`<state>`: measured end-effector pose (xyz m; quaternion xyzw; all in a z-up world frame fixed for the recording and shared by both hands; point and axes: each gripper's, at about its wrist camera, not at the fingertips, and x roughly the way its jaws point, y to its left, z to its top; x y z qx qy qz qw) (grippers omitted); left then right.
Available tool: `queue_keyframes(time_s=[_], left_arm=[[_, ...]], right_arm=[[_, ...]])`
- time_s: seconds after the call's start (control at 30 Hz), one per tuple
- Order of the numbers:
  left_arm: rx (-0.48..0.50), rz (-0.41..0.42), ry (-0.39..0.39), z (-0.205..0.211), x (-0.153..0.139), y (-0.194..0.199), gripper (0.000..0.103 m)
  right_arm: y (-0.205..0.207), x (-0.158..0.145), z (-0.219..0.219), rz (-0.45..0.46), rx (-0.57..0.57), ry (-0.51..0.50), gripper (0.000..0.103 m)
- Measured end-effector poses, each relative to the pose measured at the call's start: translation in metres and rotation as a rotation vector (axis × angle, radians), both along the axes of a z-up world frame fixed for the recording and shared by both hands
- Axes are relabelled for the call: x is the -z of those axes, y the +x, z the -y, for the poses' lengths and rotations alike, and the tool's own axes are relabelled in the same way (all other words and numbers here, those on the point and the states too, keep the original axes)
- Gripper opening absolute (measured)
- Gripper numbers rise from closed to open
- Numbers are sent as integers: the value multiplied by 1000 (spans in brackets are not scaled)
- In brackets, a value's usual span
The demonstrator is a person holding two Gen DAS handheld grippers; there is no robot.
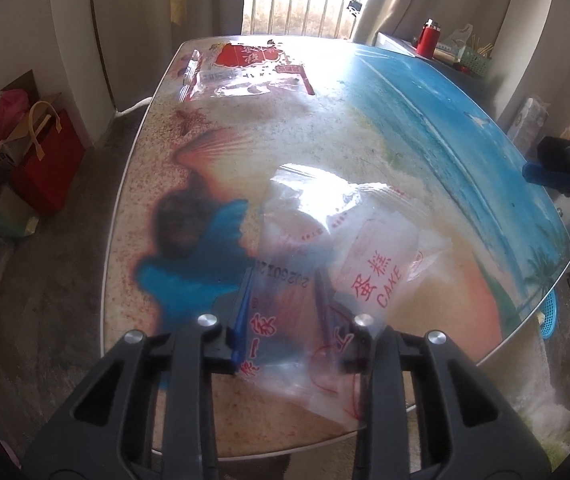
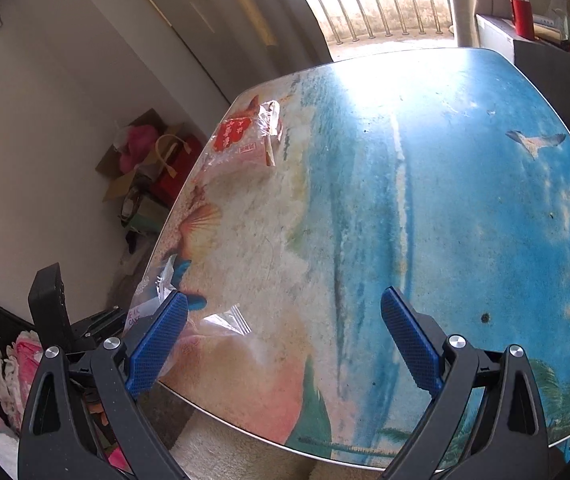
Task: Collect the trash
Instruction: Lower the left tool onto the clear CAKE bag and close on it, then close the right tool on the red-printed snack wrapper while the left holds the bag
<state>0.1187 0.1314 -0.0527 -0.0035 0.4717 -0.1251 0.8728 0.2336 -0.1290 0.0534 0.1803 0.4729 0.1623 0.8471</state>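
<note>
My left tongs (image 1: pixel 285 304) sit nearest, their blue pads partly closed around a clear cake bag (image 1: pixel 349 248) at the desk's (image 1: pixel 365 128) near edge; whether they truly pinch it I cannot tell through the plastic. My right tongs (image 2: pixel 285 344) hang wide open, holding nothing. A red wrapper (image 1: pixel 249 64) lies at the far left corner, uncollected. I'd say we're early: no bin is visible, unless the blue basket (image 1: pixel 550 316), half hidden under the desk, serves.

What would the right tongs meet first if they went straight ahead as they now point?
Probably the beach-print tabletop: the open right tongs point down at a bare stretch of it. The red-label wrapper lies off to the left.
</note>
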Motion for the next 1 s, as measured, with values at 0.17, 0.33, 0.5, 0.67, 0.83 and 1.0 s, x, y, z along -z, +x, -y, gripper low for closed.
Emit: queue_keyframes(time_s=[0.17, 0.33, 0.5, 0.67, 0.83, 1.0], left_arm=[[-29, -12, -34, -8, -1, 2, 22], [-56, -18, -46, -15, -1, 2, 19], [-67, -20, -45, -17, -2, 1, 18], [-74, -21, -47, -19, -1, 1, 18], [-71, -23, -38, -19, 0, 2, 18], [-70, -26, -36, -18, 0, 3, 18]], right_arm=[[55, -13, -22, 17, -74, 48, 94], [117, -13, -44, -5, -96, 69, 91], [183, 3, -62, -58, -72, 62, 86], [233, 27, -80, -127, -40, 33, 77], [251, 44, -104, -156, -80, -59, 60], [247, 54, -115, -149, -103, -131, 31]])
